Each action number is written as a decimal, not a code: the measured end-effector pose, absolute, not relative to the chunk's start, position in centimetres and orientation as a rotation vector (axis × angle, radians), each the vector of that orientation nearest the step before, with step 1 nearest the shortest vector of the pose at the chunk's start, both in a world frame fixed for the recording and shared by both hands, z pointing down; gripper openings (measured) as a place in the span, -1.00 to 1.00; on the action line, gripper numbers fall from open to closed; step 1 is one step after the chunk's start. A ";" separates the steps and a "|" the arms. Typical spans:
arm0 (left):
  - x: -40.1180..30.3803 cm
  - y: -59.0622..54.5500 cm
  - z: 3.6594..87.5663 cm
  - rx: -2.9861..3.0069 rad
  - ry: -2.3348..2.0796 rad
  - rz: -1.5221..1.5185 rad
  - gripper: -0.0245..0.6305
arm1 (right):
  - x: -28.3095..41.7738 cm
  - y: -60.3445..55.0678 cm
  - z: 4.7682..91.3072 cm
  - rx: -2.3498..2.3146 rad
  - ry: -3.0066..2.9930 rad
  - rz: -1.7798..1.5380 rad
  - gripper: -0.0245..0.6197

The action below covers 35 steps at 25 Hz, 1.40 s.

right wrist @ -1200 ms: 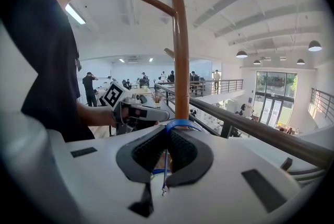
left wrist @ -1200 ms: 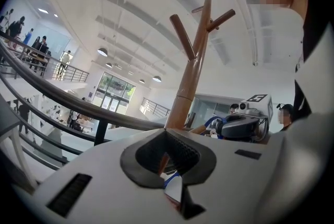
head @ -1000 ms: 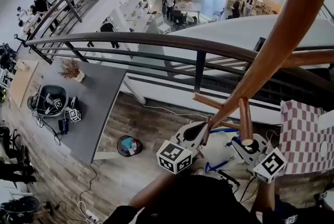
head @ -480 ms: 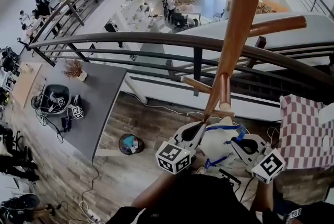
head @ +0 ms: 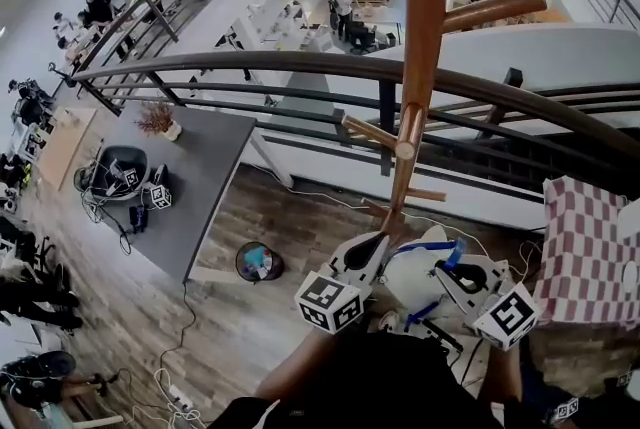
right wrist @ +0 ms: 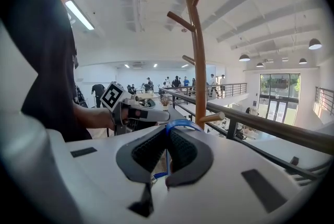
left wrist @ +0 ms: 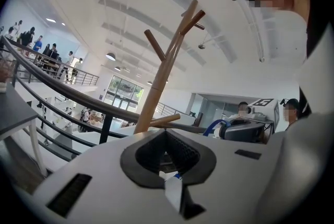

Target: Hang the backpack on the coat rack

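The wooden coat rack (head: 422,37) rises straight in front of me in the head view, with pegs (head: 372,134) sticking out to both sides. Below it hangs the white backpack (head: 410,279) with blue straps (head: 447,252), held between both grippers. My left gripper (head: 368,255) grips its left side and my right gripper (head: 452,275) its right. In the left gripper view the gripper (left wrist: 167,134) is shut on a white strip of the backpack, with the coat rack (left wrist: 156,87) beyond. In the right gripper view the gripper (right wrist: 168,131) is shut on the blue handle loop (right wrist: 180,125), close to the rack pole (right wrist: 199,61).
A dark metal railing (head: 300,69) runs behind the rack, with an open lower floor beyond it. A grey table (head: 185,187) with gear stands at the left, and a small bin (head: 258,262) is on the floor. A checkered cloth (head: 585,237) lies at the right.
The rack pole has swung from slanting at the right to upright at the view's middle. The white backpack has come up into sight between the two grippers, nearer the pole.
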<state>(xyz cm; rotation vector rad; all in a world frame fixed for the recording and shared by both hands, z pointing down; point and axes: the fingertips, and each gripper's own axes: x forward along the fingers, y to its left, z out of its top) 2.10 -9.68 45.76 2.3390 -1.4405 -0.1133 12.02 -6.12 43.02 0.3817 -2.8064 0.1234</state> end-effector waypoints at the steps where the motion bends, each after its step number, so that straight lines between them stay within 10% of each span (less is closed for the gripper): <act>1: 2.1 -9.3 45.7 2.334 -1.448 -0.111 -0.90 | 12.0 -5.8 43.0 0.379 -2.812 0.130 -0.86; 35: -2.6 -7.4 47.4 2.409 -1.219 -0.070 -0.90 | 5.0 -3.1 46.4 0.669 -2.707 0.239 -0.86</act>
